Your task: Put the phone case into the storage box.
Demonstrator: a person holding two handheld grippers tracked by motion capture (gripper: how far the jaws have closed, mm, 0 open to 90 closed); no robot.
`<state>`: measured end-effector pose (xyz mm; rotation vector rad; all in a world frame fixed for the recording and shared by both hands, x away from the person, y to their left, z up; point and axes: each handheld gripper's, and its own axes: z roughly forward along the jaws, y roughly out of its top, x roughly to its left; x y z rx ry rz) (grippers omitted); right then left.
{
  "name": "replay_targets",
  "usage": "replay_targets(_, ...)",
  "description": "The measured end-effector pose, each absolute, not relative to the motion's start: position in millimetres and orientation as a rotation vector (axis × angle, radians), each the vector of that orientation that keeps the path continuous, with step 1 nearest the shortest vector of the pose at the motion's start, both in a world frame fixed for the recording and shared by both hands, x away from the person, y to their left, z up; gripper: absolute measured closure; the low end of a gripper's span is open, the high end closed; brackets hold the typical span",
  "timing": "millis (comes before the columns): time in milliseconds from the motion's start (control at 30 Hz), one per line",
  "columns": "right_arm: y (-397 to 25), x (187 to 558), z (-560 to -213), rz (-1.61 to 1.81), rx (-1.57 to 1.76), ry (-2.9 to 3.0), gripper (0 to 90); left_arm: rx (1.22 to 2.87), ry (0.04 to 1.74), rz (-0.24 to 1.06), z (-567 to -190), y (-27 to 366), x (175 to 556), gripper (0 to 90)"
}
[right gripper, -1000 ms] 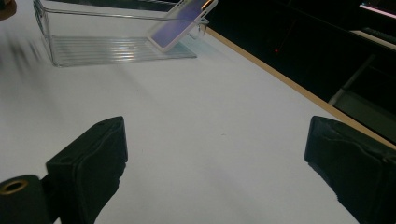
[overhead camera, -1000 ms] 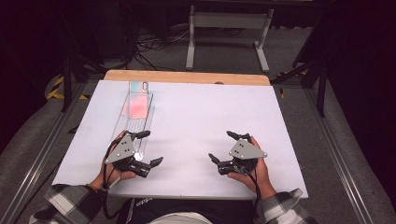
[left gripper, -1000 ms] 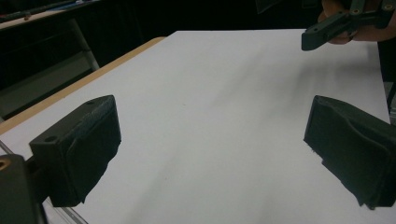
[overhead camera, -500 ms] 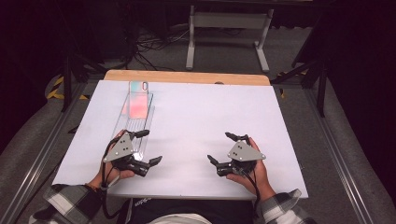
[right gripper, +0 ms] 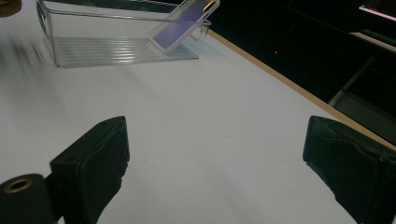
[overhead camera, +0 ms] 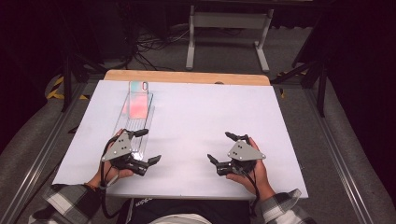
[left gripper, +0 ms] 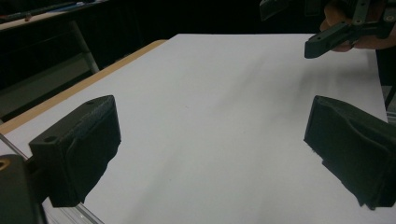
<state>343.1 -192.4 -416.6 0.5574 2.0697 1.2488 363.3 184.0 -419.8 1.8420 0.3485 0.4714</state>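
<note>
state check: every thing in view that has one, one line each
Left tool: open, empty, beside the tray's near end.
Right tool: open, empty, over bare table.
Tray: clear, upright on the table, holds the phone case.
Phone case: tilted, leaning on the tray's far end wall, lower end on the tray floor.
Table: white top, wood strip at the far edge.

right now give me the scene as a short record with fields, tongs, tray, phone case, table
left tongs: open, holding nothing, by the near end of the tray
right tongs: open, holding nothing, over bare table
tray: clear plastic, long, on the table's left side
phone case: pinkish, tilted, leaning on the tray's far end
table: white top with a wooden far edge
</note>
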Motion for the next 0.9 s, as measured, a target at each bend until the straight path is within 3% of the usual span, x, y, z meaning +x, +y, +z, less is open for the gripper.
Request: replay_targets(900,-193.5,344.8,-419.5,1.267,0.569,2.082,7.8,1.833,0.367,0.461,-419.2,183.6,366.5,4.5)
